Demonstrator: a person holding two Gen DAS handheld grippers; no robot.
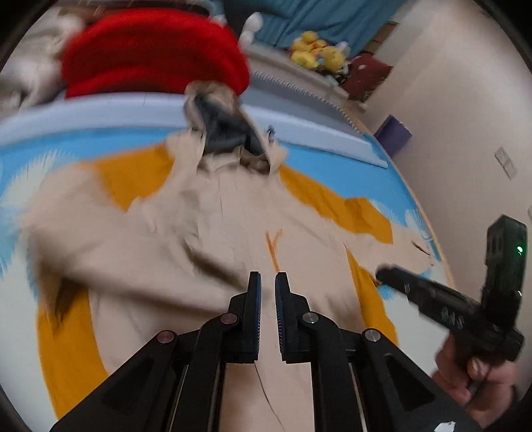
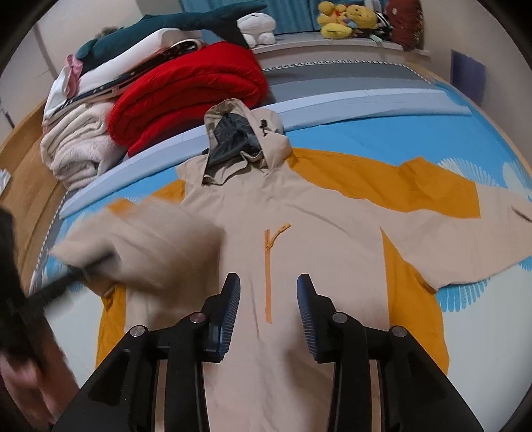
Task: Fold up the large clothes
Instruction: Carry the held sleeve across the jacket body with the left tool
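Note:
A beige hooded jacket point(image 2: 299, 216) with orange side panels and an orange chest zip point(image 2: 267, 275) lies face up on the blue bed sheet point(image 2: 432, 133). Its grey-lined hood point(image 2: 232, 139) points towards the far side. The sleeve on the right point(image 2: 465, 232) is spread outwards; the sleeve on the left point(image 2: 149, 239) is blurred and bunched over the body. My right gripper point(image 2: 268, 279) hovers open above the chest, nothing between its fingers. My left gripper point(image 1: 268, 277) is over the jacket point(image 1: 216, 232) with only a narrow empty gap between its pads. The right gripper point(image 1: 385, 275) shows at the right, held by a hand point(image 1: 465, 382).
A folded red blanket point(image 2: 186, 96) and a cream fleece pile point(image 2: 79, 146) lie beyond the hood, with a dark plush shark point(image 2: 186, 20) on top. Yellow plush toys point(image 2: 349, 20) sit on the far ledge. A wooden bed frame point(image 2: 30, 159) runs along the left; a wall point(image 1: 449, 116) stands to the right.

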